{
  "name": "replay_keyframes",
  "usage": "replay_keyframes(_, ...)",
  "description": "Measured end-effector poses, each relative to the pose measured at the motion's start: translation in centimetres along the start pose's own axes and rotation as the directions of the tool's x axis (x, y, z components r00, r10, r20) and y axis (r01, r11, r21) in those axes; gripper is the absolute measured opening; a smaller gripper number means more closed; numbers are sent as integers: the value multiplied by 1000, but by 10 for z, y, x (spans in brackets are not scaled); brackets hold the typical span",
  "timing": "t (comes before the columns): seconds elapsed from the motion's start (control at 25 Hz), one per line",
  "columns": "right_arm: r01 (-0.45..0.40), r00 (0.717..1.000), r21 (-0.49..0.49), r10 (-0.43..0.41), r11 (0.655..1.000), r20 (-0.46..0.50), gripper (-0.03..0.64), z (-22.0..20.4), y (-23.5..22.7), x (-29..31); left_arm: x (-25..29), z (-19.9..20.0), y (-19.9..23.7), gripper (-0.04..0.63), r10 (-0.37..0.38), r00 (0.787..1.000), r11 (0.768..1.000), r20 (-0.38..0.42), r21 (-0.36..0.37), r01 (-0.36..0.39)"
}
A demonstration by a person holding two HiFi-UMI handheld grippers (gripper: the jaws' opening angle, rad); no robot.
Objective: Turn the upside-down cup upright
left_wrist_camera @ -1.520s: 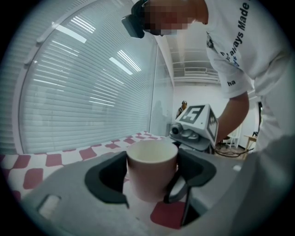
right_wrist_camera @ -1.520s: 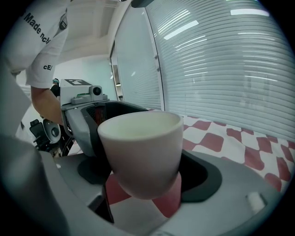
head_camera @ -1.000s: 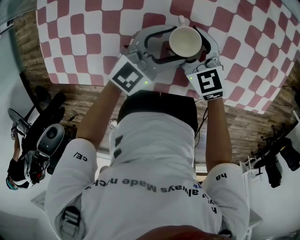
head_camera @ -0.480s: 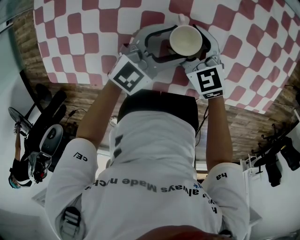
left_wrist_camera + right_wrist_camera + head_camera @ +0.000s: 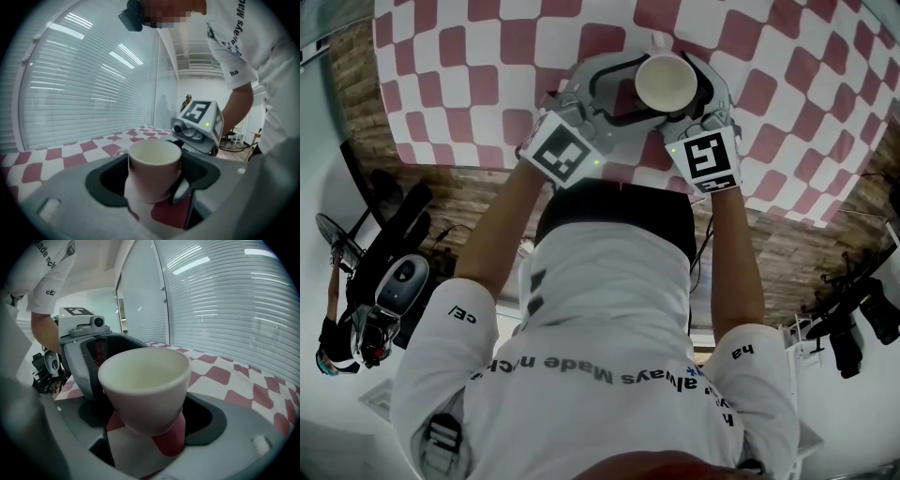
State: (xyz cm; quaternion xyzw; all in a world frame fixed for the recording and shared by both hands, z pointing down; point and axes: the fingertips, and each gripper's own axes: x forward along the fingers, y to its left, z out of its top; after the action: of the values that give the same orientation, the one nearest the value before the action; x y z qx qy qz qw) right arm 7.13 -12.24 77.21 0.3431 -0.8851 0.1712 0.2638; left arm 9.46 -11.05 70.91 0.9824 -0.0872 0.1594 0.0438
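Note:
A cream cup [image 5: 666, 82] stands mouth up over the red-and-white checked cloth [image 5: 469, 84], with its handle [image 5: 661, 39] pointing away from me. Both grippers enclose it. My left gripper [image 5: 639, 90] comes in from the left, and in the left gripper view its black pads sit against both sides of the cup [image 5: 154, 171]. My right gripper [image 5: 677, 96] reaches in from below. In the right gripper view the cup [image 5: 143, 390] fills the gap between its pads. Those jaws have just been opening a little, with the cup still between them. Whether the cup's base rests on the cloth is unclear.
The cloth ends on a wooden table edge [image 5: 459, 197] close to my body. Dark camera gear and cables [image 5: 389, 281] lie on the floor at the left, with more equipment [image 5: 853, 328] at the right. A wall of window blinds [image 5: 70, 93] runs behind the table.
The right gripper's marker cube has edged slightly up and left towards the cup. The cup stays mouth up between both grippers.

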Motion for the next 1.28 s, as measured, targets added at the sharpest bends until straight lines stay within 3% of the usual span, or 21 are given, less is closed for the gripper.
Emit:
replay_keyframes(0.16,10,1000,14,-10,1000,6,507,1,4,-10,-4,4,-3,385,26,1000,999,-14,-35,-27)
replay_keyframes(0.44,-2,999,-12,2,1000,46,509,29,22,-56,-26,38,-16,399,99,995,995,-6,-21,-99)
replay_keyframes(0.64,24,996,47,-28,999,88,466,64,30,-103,-60,83,-27,396,155,987,986,42,-62,-152)
replay_keyframes(0.84,86,983,91,-99,992,154,409,108,22,-143,-92,137,-17,341,251,958,961,136,-154,-230)
replay_keyframes(1.12,160,937,168,-203,973,283,325,175,12,-209,-119,215,-18,254,303,928,944,219,-203,-260)
replay_keyframes(1.28,192,900,183,-247,964,358,277,212,18,-243,-139,252,-17,242,350,903,928,247,-225,-298)
